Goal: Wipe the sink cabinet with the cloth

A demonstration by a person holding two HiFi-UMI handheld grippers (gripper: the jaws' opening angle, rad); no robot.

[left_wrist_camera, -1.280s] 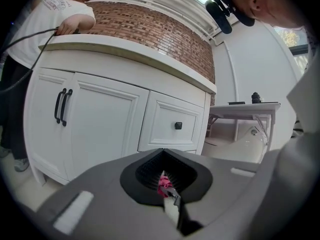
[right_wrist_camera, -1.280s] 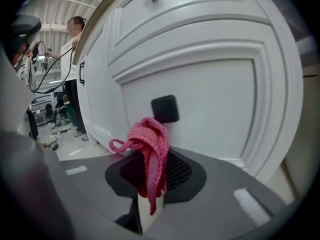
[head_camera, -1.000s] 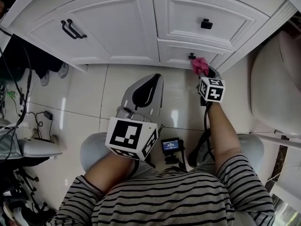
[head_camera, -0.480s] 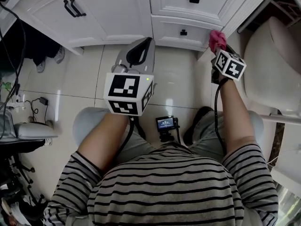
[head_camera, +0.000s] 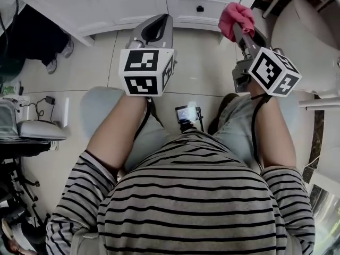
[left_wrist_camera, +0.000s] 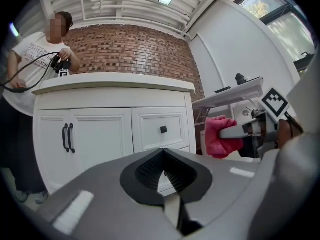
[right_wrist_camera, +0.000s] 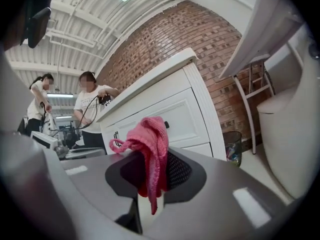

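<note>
**Pink cloth** [right_wrist_camera: 152, 149], 1 in number. It is pinched by a fold in the right claw [right_wrist_camera: 150, 181], which is clenched on it. The bulk stands above the tips as a wiping pad, and a thin tail hangs below.

In the head view the cloth [head_camera: 236, 16] sits at the upper right of the frame, just beside the right corner of the white sink cabinet [head_camera: 133, 4]. It appears to be held off the surface and not pressed to it, so the wiping stroke is judged not to be in contact at this instant.

**Left claw** [left_wrist_camera: 167, 184]. It is clenched on nothing, tips together. In the head view it [head_camera: 156, 28] lies at the top centre of the frame, well clear of the cloth. It is probably parked so that the right claw alone does the work.

**Counts**
- 2 claws
- 1 cloth
- 1 cabinet [left_wrist_camera: 100, 129], filling the left and centre of the left gripper view
- 2 black bar handles [left_wrist_camera: 66, 137], side by side where the doors meet
- 1 black knob [left_wrist_camera: 163, 129] on the drawer front
- 2 bystanders [right_wrist_camera: 91, 109] at the middle left of the right gripper view
- 1 white toilet [right_wrist_camera: 292, 134] at that view's right edge
</note>
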